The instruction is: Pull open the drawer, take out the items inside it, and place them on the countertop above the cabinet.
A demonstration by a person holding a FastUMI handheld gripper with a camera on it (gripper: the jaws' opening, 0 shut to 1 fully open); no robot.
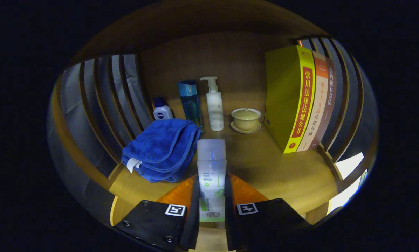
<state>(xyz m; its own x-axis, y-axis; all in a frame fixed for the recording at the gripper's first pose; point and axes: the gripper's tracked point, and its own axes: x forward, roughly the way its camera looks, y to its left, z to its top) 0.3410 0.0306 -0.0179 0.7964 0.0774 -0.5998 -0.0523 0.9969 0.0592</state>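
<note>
My gripper (211, 196) is shut on a white bottle (211, 168) with a translucent cap and green print. The bottle stands upright between the two fingers, over the front part of the wooden countertop (265, 164). A folded blue towel (162, 148) lies on the countertop just left of the bottle, close to it. Whether the bottle's base touches the wood is hidden by the fingers.
At the back stand a small white bottle with a blue cap (162, 110), a tall blue bottle (190, 103), a white pump bottle (214, 105) and a lidded cup on a saucer (245, 120). Three upright books (300, 101) stand at the right. Slatted side walls (101, 101) close in both sides.
</note>
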